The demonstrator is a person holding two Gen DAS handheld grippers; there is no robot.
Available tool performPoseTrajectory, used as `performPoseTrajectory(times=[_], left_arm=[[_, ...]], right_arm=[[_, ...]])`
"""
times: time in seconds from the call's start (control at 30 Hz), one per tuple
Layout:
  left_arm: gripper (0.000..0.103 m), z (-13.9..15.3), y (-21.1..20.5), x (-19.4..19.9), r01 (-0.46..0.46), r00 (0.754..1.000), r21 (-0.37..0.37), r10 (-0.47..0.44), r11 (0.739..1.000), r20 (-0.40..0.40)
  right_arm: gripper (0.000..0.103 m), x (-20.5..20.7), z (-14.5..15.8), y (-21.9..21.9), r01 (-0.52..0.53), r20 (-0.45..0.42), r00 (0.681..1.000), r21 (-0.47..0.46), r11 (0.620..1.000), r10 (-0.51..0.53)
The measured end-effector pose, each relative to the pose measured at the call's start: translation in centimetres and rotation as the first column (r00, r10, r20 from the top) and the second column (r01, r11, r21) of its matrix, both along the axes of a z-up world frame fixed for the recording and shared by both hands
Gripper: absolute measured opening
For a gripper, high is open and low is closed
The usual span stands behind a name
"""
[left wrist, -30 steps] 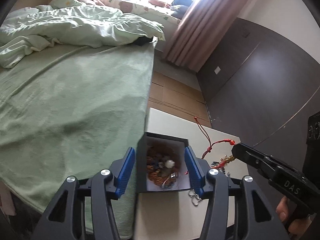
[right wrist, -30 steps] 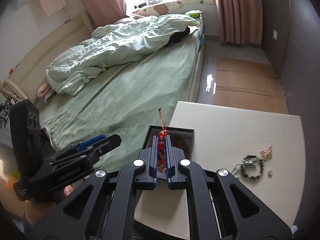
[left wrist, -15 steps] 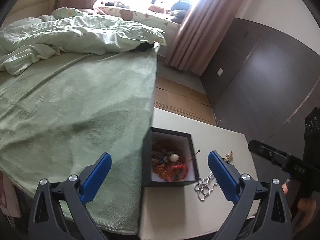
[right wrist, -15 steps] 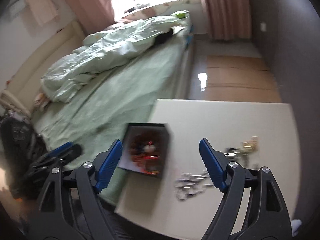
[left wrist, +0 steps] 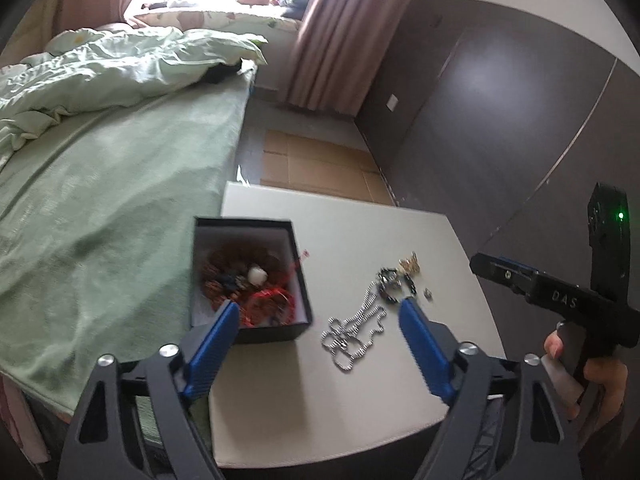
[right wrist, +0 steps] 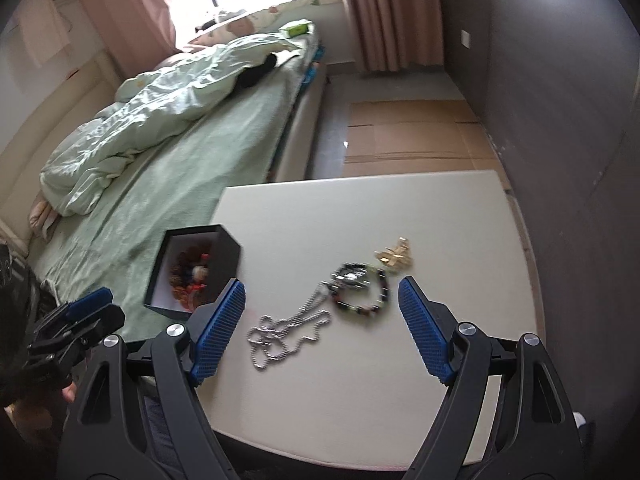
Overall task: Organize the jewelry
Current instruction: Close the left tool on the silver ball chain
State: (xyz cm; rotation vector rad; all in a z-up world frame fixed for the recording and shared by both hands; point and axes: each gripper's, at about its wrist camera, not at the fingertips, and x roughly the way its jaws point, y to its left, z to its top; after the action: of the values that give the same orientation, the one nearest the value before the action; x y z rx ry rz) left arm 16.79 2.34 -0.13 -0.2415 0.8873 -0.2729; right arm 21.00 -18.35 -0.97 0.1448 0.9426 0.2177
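Observation:
A black jewelry box (left wrist: 298, 280) (right wrist: 222, 256) stands at the white table's left edge, holding beads and a red cord piece (left wrist: 268, 300). A silver chain (left wrist: 354, 330) (right wrist: 288, 330), a dark beaded bracelet (left wrist: 394, 286) (right wrist: 362, 290) and a gold piece (left wrist: 409, 265) (right wrist: 394, 258) lie on the table to its right. My left gripper (left wrist: 316, 334) is open and empty, above the table between box and chain. My right gripper (right wrist: 322, 326) is open and empty, over the chain and bracelet.
The white table (left wrist: 360, 400) (right wrist: 360, 208) stands beside a bed with a green cover (left wrist: 100, 200) (right wrist: 192, 184). A dark wall (left wrist: 520, 120) runs along the right. Cardboard sheets (right wrist: 408, 132) lie on the floor beyond the table.
My right gripper opened and dropped the red cord piece into the box, then swung right over the chain. My left gripper let go of the box and pulled back.

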Motion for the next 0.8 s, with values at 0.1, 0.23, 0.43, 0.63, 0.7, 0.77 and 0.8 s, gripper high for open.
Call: performPoseTrajectory(times=[0.1,0.23,0.43,0.63,0.7,0.77,0.8], left_arm=[[0.064,-1.0,-1.3,0.2,0.021,0.999,0.0,-0.021,1.0,-0.029],[0.053,-2.3,-2.7,0.5,0.043,0.996,-0.012,-0.044,0.999,-0.074],[0.044,-4.4,-5.0,1.1,0.071,0.989,-0.007,-0.071,0.997,-0.132],[0.04,-6.7,-6.7,2.1,0.063,0.979,0.004,-0.061,0.998,-0.193],[0.04,-7.5,-7.3,2.4,0.06,0.976,0.016,-0.055,0.998,-0.213],[0.04,-8.2,-7.6,2.8,0.055,0.972,0.027,-0.048,0.998,-0.23],[0.04,-8.7,-7.8,3.0,0.051,0.97,0.035,-0.042,0.998,-0.24]], right_arm=[[0.079,0.0,-0.8,-1.5,0.037,-0.02,0.999,-0.008,0.999,-0.037],[0.068,-0.2,-1.9,-3.4,0.078,-0.047,0.996,-0.002,0.997,-0.078],[0.04,0.2,-4.0,-5.8,0.113,-0.117,0.987,0.002,0.994,-0.112],[0.031,1.2,-5.9,-6.8,0.119,-0.171,0.978,-0.009,0.993,-0.119],[0.031,1.3,-6.2,-7.2,0.124,-0.171,0.978,0.001,0.992,-0.122],[0.031,1.3,-6.6,-7.5,0.129,-0.176,0.976,0.017,0.991,-0.124],[0.031,1.3,-6.8,-7.7,0.133,-0.18,0.975,0.024,0.991,-0.127]])
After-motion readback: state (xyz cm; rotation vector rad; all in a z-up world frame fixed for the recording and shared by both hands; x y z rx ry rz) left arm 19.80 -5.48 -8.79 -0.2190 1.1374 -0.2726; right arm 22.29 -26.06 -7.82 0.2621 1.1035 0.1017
